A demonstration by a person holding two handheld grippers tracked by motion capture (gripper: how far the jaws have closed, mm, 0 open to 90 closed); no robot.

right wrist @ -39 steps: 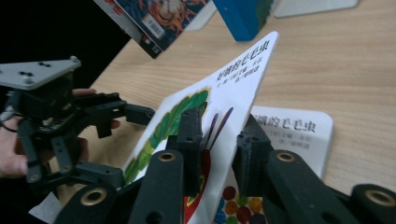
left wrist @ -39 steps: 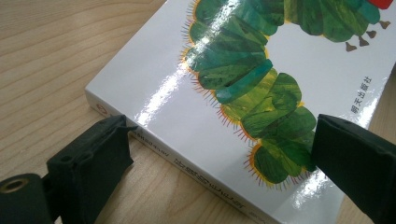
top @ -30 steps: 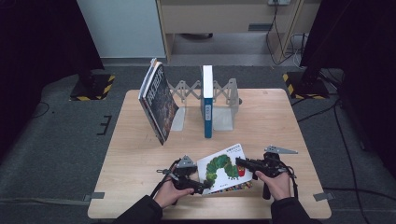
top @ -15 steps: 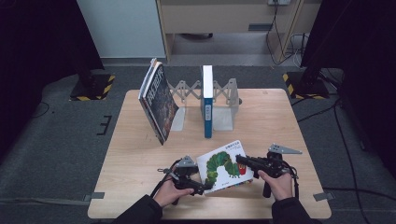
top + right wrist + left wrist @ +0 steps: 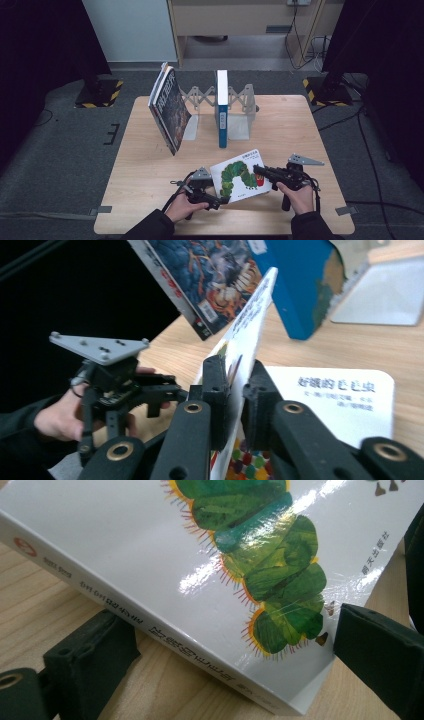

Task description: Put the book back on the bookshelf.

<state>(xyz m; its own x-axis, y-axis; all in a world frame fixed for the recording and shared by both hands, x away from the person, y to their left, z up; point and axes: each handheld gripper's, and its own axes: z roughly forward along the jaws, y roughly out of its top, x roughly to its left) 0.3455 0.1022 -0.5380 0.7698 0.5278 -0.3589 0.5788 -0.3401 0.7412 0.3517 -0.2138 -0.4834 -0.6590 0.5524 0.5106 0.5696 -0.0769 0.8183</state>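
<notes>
— Where's the caterpillar picture book (image 5: 241,175) right now?

— Near the front edge of the table (image 5: 145,200), a little right of the middle, between my two hands. Its white front cover (image 5: 245,325) with the green caterpillar is lifted off the pages, so the title page (image 5: 335,395) lies bare underneath.

— What's your right claw (image 5: 260,171) doing?

— It's clamped on that lifted cover. In the right gripper view the two black pads press the cover's edge from both sides, and the cover stands up tilted between them.

— And your left claw (image 5: 218,200)?

— Its jaws stand apart at the book's near left corner. In the left gripper view one pad (image 5: 92,652) sits low against the table just beside the spine, and the other is off past the cover's far edge. Whether either pad actually presses the book, I cannot tell, so I'd call it spread around the corner, not gripping.

— What else is on the table?

— Toward the back edge there's a metal book rack (image 5: 240,107). A blue book (image 5: 221,107) stands upright in it, and a dark-covered book (image 5: 170,110) leans tilted at its left end.
</notes>
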